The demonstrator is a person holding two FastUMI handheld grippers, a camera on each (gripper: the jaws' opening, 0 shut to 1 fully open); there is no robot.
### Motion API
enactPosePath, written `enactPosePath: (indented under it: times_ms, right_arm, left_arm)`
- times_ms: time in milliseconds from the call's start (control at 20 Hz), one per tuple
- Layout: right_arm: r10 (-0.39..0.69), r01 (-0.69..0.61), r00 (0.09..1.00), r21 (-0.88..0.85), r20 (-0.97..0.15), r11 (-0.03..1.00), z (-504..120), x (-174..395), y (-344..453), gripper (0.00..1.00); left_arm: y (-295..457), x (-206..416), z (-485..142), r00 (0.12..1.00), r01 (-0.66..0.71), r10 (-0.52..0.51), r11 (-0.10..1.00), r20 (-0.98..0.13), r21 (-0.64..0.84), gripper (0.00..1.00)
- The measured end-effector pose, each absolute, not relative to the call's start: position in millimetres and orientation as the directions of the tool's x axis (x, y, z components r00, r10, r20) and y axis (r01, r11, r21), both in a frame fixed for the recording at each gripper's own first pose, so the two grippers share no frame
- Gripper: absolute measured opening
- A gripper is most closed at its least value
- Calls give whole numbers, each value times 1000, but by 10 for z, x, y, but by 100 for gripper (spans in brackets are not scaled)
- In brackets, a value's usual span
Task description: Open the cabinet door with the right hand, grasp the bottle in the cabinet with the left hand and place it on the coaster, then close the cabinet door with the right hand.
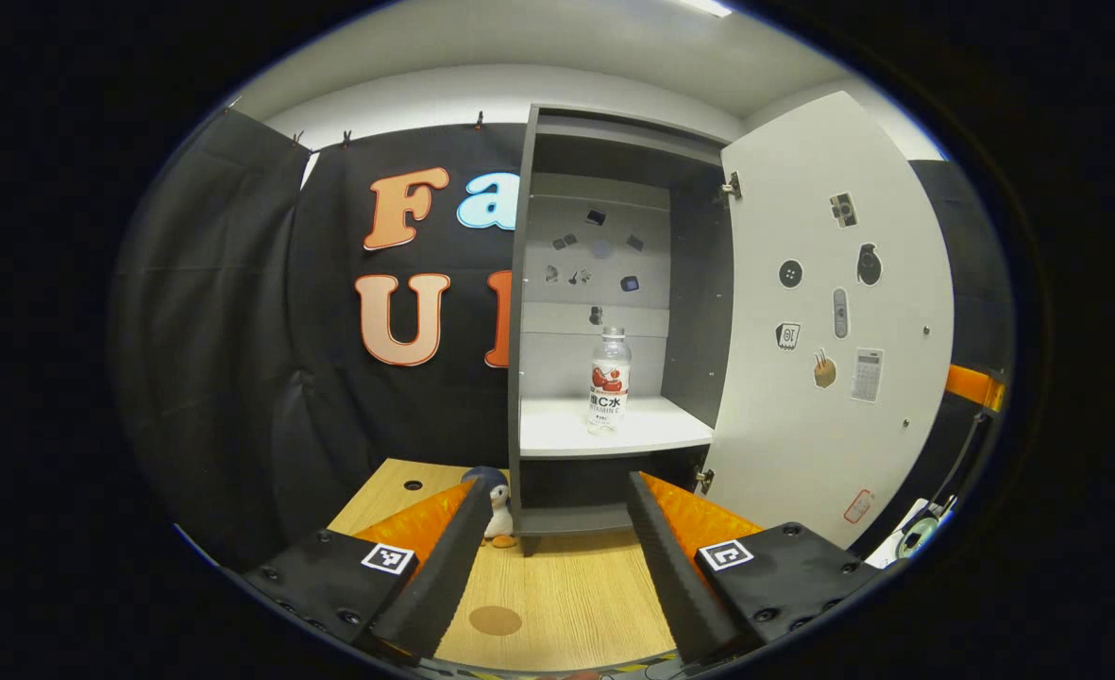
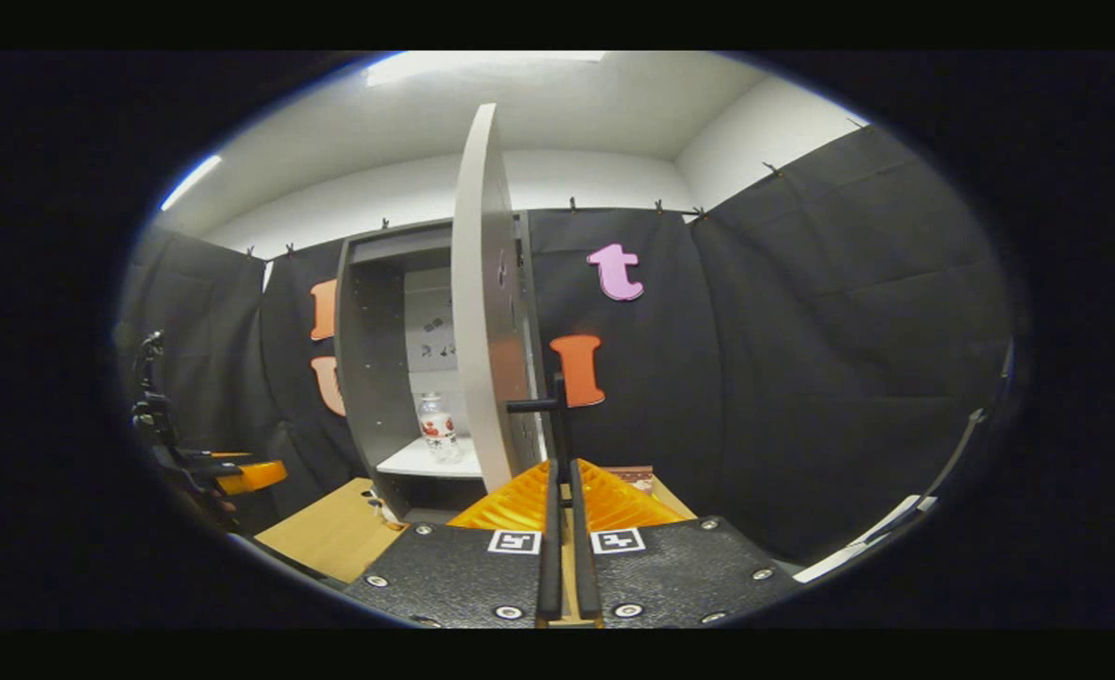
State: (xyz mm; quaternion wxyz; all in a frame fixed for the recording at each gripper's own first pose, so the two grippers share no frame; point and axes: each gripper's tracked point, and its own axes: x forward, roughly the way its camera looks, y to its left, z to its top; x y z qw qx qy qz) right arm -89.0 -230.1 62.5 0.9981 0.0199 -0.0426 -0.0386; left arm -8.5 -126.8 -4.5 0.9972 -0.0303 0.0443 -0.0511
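- Inside the open cabinet (image 1: 604, 283), a clear bottle (image 1: 609, 380) stands upright on the white shelf (image 1: 566, 436).
- Left gripper (image 1: 549, 496) spread wide, holding nothing; toy penguin (image 1: 498, 510) beside the cabinet base.
- Right gripper (image 2: 562, 472) pinched together just below the door handle (image 2: 543, 406).

The left gripper (image 1: 557, 491) is held level and faces forward, its 2 fingers (image 1: 458, 557) spread wide apart with nothing between them. In the right gripper view it appears at the far left edge, held up in the air. The right gripper (image 2: 562, 477) also points forward, its 2 fingers (image 2: 550, 538) drawn close together, almost parallel, with just a thin gap between them; whether they pinch anything at the tips cannot be told.
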Motion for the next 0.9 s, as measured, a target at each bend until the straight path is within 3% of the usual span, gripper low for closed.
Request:
enactPosePath:
  times_ms: [50,100,150,200,300,350,600,750,800,850,900]
  right_arm:
    - [-76,72,993,43,91,996,654,-978,-2233,12]
    - [-74,71,992,39,104,997,689,-1047,-2162,12]
    - [-75,72,990,28,120,997,720,-1110,-2083,5]
    - [-86,85,987,12,138,996,766,-1153,-2018,12]
    - [-89,90,981,1,172,996,845,-1210,-1786,12]
    - [-98,100,980,-5,176,995,862,-1206,-1692,0]
    - [-114,118,981,-15,156,993,809,-974,-1195,12]
    - [-130,130,982,14,136,991,771,-809,-1041,14]
    - [-141,139,981,21,132,990,771,-724,-1005,10]
    - [-151,149,981,26,125,989,745,-660,-982,21]
    - [-161,159,980,28,117,987,709,-602,-960,17]
  left_arm:
    - [-1296,26,-50,990,108,-114,992,-88,-71,94]
    - [-1341,171,-34,988,121,-127,990,-83,-74,94]
    - [-1390,286,-21,988,132,-138,989,-75,-72,94]
    - [-1457,408,-24,986,148,-152,987,-70,-67,94]
    - [-1567,741,47,983,177,-179,982,-41,-64,94]
    - [-1634,893,96,980,195,-197,979,-21,-61,94]
    - [-1953,1680,191,962,272,-271,961,20,-43,94]
    - [-2108,2057,228,952,305,-304,952,40,-29,94]
    - [-2143,2185,227,949,314,-313,949,47,-25,94]
    - [-2178,2299,208,946,321,-320,947,45,-21,94]
    - [-2209,2413,198,943,330,-328,944,46,-25,94]
